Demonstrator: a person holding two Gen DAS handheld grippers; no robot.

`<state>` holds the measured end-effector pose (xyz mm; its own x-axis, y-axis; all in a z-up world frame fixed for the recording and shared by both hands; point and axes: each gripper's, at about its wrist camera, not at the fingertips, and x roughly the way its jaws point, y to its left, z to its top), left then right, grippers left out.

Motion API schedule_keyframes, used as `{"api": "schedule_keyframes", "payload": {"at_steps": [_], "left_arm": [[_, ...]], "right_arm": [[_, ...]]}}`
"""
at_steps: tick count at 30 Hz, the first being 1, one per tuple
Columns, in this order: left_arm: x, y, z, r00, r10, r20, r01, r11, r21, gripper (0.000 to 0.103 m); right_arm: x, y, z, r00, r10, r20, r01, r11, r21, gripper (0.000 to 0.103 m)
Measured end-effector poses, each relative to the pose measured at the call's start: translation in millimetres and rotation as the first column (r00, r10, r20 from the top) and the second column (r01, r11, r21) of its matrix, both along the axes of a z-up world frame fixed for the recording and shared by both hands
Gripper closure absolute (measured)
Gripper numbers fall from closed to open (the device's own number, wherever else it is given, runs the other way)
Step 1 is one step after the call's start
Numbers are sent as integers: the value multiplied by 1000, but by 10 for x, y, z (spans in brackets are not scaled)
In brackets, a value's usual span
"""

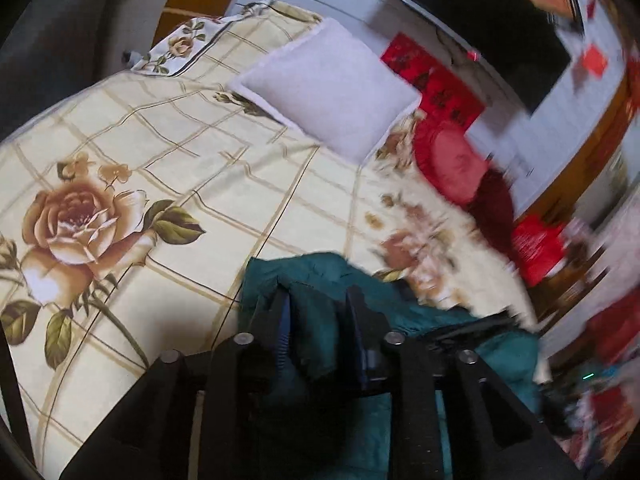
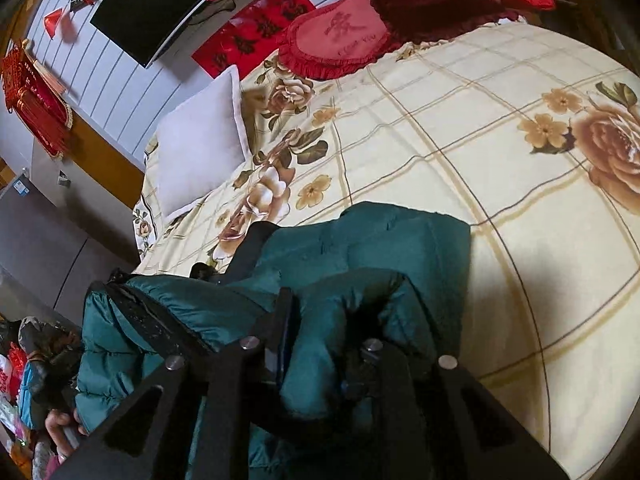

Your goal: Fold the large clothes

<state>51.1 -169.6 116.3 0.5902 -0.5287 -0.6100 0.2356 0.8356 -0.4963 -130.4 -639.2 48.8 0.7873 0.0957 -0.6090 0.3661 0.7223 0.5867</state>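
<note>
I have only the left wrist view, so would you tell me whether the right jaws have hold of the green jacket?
Observer: Yes, the right gripper is shut on a bunched fold of the green jacket.
Operator: Thank you. My right side is blurred; what are the red shapes by the wall?
Observer: A red heart-shaped cushion lies at the far edge of the bed, with a dark red cushion partly behind it.
Operator: Is any part of the person in view?
Observer: Yes, a hand shows at the lower left, beside the jacket's quilted part.
</note>
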Motion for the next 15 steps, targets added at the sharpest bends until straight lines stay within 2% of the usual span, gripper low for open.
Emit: {"api": "schedule_keyframes", "payload": {"at_steps": [2,3,4,6,12,13,15], "left_arm": [[-102,99,146,998,43,45,-45,998,41,45],[-157,142,204,996,54,72,-58,997,49,40],[-193,166,235,994,58,89,-62,997,52,38],[-281,174,278,994,46,103,-54,996,74,38],[-608,-75,186,989,-46,139,25,988,153,38],[-644,-141,158,988,-61,140,38,986,161,38],[-693,-305,86,987,-81,138,55,981,184,38]], "right_arm": [[-15,-24,43,1000,15,15,-16,1000,25,77],[-50,-16,95,998,30,46,-32,999,26,66],[-111,14,160,996,34,83,-35,999,20,47],[-221,78,289,992,22,125,-22,1000,1,20],[-464,414,760,984,49,170,-22,988,-155,18],[-460,469,808,984,72,165,-43,984,-174,18],[-315,716,875,983,157,98,-129,961,-243,18]]}}
